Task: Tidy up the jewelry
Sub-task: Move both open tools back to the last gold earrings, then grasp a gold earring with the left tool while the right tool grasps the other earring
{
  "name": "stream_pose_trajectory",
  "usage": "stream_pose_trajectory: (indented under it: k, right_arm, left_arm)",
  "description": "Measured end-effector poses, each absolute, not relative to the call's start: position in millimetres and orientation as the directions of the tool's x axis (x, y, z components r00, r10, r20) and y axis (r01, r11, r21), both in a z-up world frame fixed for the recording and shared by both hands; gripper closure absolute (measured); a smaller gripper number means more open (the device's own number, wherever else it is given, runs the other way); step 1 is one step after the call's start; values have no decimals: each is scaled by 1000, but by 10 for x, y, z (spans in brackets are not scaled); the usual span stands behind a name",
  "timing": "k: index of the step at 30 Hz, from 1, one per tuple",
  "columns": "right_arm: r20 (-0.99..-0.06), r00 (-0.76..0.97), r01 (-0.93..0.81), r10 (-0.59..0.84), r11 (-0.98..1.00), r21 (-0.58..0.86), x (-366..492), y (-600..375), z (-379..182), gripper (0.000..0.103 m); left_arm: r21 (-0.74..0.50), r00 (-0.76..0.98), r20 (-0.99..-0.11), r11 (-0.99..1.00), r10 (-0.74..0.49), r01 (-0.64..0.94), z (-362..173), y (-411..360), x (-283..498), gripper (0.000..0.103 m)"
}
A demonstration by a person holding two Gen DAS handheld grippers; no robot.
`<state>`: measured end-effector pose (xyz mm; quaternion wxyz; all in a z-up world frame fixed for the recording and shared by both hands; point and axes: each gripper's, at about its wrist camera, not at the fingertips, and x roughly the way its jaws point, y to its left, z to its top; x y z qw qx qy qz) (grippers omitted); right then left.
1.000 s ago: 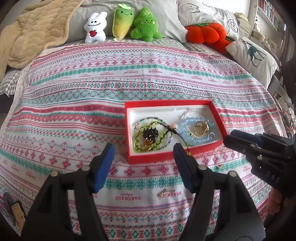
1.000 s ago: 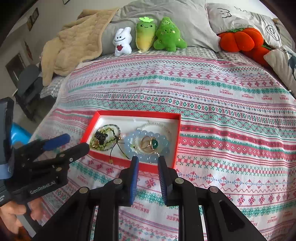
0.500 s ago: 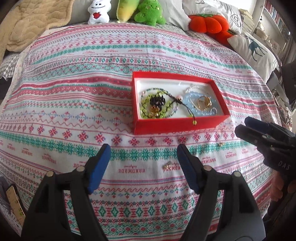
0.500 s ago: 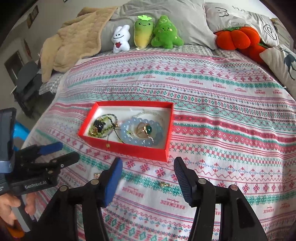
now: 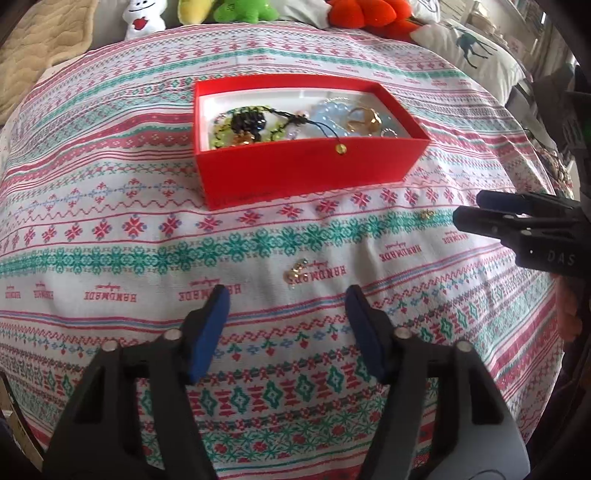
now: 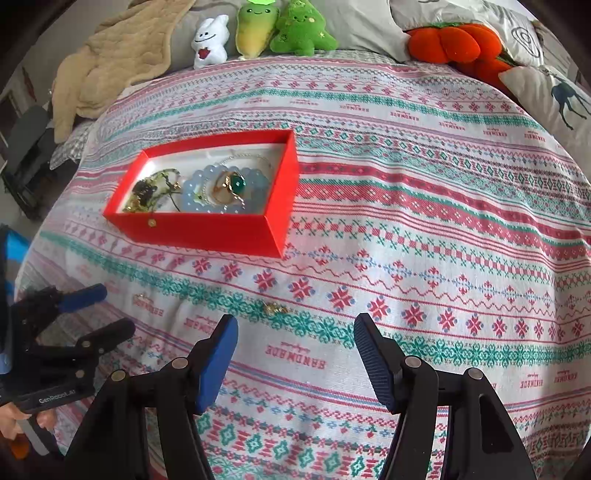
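Earrings lay loose on the bed: one earring [image 5: 296, 268] just ahead of my left gripper [image 5: 286, 317], another [image 6: 275, 307] ahead of my right gripper [image 6: 293, 349]. Both jaws gaped empty; I judged a low, slow pinch best, sparing the bedspread [image 6: 424, 206], then the box [image 6: 207, 230].

Home bedroom, bed covered by a patterned bedspread [image 6: 406, 221] in red, green and white, plush toys [image 6: 258, 29] and pillows [image 6: 546, 88] ranged along its head, beige quilted blanket [image 6: 118, 59] heaped at one corner.
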<state>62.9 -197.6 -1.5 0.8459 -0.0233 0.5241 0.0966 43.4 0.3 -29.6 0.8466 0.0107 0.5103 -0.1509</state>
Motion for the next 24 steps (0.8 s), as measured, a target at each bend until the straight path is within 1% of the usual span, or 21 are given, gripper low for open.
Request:
stream_pose_trajectory:
  k: [2,9,12,14,15,16,24]
  right_arm:
    - [-898,421,-186,130,981,55,623,-1989,-52,37]
    - [-914,392,-202,105,979,26,592,-1966,-152,37]
    - [-915,389,-206,103,978,22,583,-1966,-156,37]
    - [-915,391,-206,100,978,19,578,-1968,-152,37]
    - [-915,392,-204,98,979,17,578,-1968,-151,37]
    - [-914,393,-204,97,979,16,584,-1964,-149,37]
    - [-917,388,-206,90,978,9,665,-1932,-200,37]
  left_arm:
    - [-149,420,-869,947,-262,284,-331,-27,448,54]
    - [-120,422,-874,949,-240,292,-409,-96,540,64]
    - [-98,428,-875,947,-228,305,-417,-145,558,71]
    - [-97,427,-874,944,-232,314,-416,-173,577,80]
    - [-98,425,-874,943,-234,318,-416,-180,579,84]
    - [-99,422,-875,942,-236,321,-416,-180,580,91]
    - [-95,423,-876,942,-232,321,-370,-160,553,91]
